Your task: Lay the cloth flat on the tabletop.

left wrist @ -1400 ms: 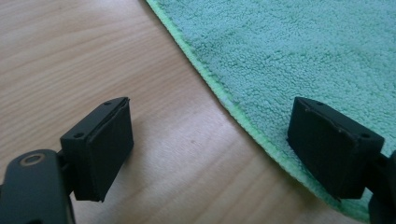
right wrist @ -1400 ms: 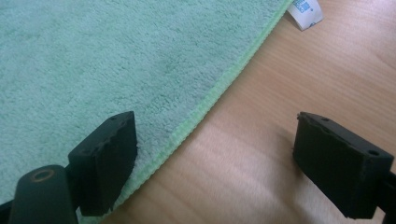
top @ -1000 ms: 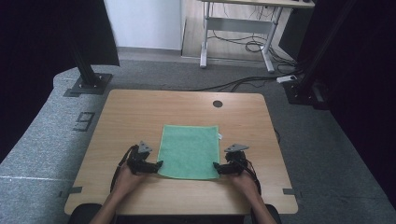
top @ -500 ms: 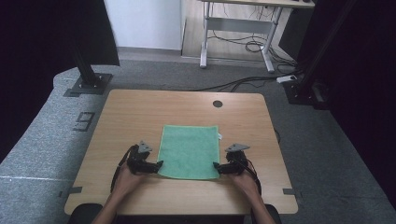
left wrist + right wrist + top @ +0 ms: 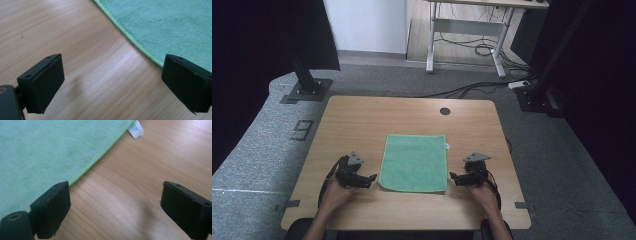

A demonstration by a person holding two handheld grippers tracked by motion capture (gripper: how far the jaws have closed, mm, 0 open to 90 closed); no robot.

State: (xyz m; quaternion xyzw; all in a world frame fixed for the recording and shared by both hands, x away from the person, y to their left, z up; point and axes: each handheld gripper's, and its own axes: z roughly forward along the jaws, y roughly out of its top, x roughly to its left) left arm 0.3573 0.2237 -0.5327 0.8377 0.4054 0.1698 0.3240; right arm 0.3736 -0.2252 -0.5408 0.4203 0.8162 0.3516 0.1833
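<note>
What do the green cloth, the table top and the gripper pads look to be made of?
Green cloth: soft napped fabric, likely microfibre or terry; fuzzy matt pile, stitched lighter-green edge, small white label.
Table top: pale wood or wood-look laminate; grain lines with a slight sheen, which of the two I cannot tell.
Pads: matt black, probably plastic or rubber-faced; flat blocks with small holes on top.

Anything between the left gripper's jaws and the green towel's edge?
Nothing: bare wooden table lies between the open left gripper and the green towel, as the left gripper view shows.
</note>
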